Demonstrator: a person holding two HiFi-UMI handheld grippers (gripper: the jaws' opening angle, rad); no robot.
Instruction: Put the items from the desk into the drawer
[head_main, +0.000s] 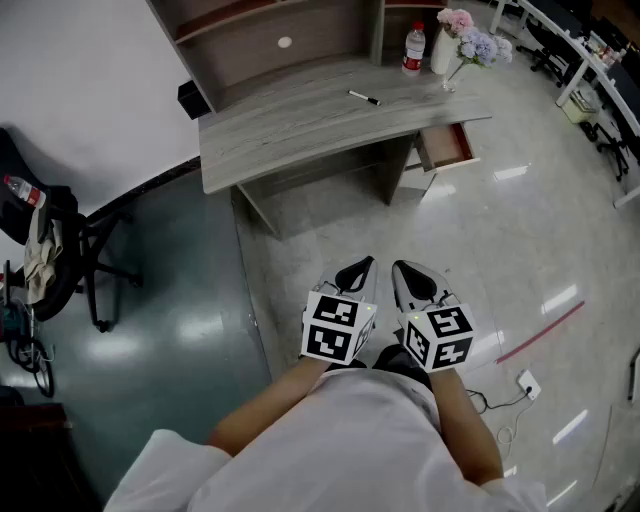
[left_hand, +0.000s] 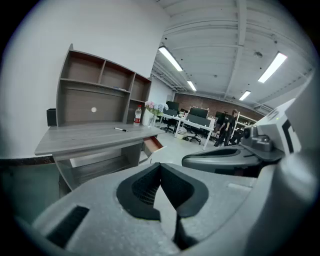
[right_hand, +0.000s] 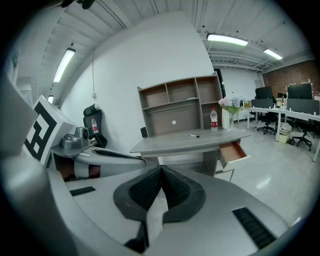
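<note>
A grey desk (head_main: 300, 125) with a shelf unit stands well ahead of me. On it lie a black marker pen (head_main: 364, 98), a red-capped water bottle (head_main: 413, 50), a vase of flowers (head_main: 452, 42) and a small black box (head_main: 192, 98). At the desk's right end a drawer (head_main: 445, 147) stands pulled out, its inside reddish brown. Both grippers hang side by side over the floor, far short of the desk. My left gripper (head_main: 358, 270) is shut and holds nothing. My right gripper (head_main: 406, 270) is likewise shut and empty. The right gripper view shows the pen (right_hand: 195, 135) and the drawer (right_hand: 232, 152).
An office chair (head_main: 55, 250) with a bottle on it stands at the left on the dark floor. A power socket and cable (head_main: 527, 383) and a red tape line (head_main: 540, 332) lie on the pale floor at the right. Other desks (head_main: 585, 70) stand at the far right.
</note>
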